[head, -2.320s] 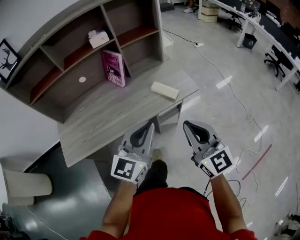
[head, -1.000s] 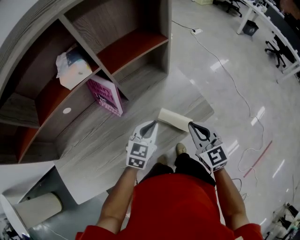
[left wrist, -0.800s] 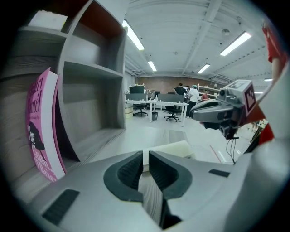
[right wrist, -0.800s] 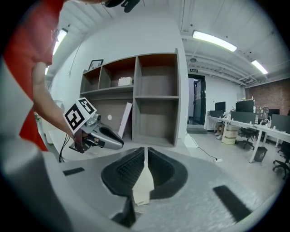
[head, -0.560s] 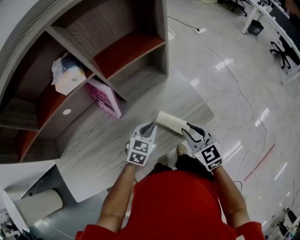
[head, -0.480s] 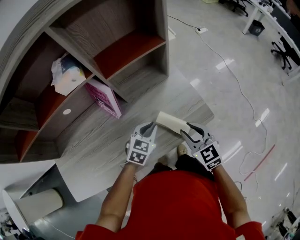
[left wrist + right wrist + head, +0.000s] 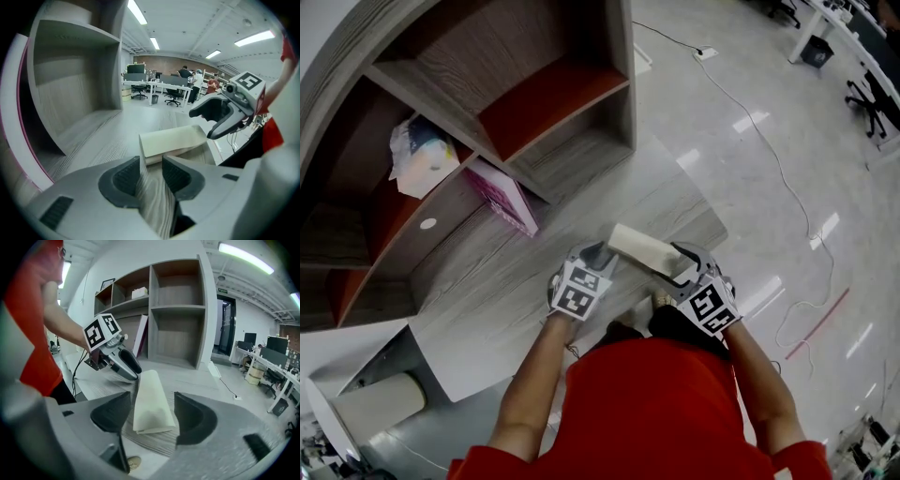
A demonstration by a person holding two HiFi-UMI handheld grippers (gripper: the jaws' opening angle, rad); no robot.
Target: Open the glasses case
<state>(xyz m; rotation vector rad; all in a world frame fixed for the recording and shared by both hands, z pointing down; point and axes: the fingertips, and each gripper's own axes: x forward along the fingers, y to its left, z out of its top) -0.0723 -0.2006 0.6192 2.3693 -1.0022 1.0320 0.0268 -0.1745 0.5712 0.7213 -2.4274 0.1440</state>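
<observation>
From the head view, the cream, oblong glasses case [image 7: 641, 247] lies near the right front corner of the grey wood-grain bench [image 7: 487, 281], still shut. A second ago both my claws were closed and held higher, short of it. Now they have come down to its two ends, my left claw [image 7: 593, 251] at the left end and my right claw [image 7: 682, 263] at the right, and both sets of jaws have just been opening. I take that to mean the reach is over and the grip is next. The marker cubes cover most of my jaws here, and my right claw hides the case's right end, so contact cannot be judged from above.

In the left gripper view, my left claw [image 7: 151, 165] stands open with only bench grain between the pads. The glasses case [image 7: 171, 142] sits just beyond the tips, not yet between them. My right claw [image 7: 219, 114] hangs over its far end.

In the right gripper view, my right claw [image 7: 151, 414] is open too, and the near end of the glasses case [image 7: 150, 401] lies between the jaws with a gap on each side, so nothing is gripped. My left claw [image 7: 120, 363] is at the far end. I cannot make out a seam, hinge or clasp in any view, so which side lifts is still unclear.
</observation>
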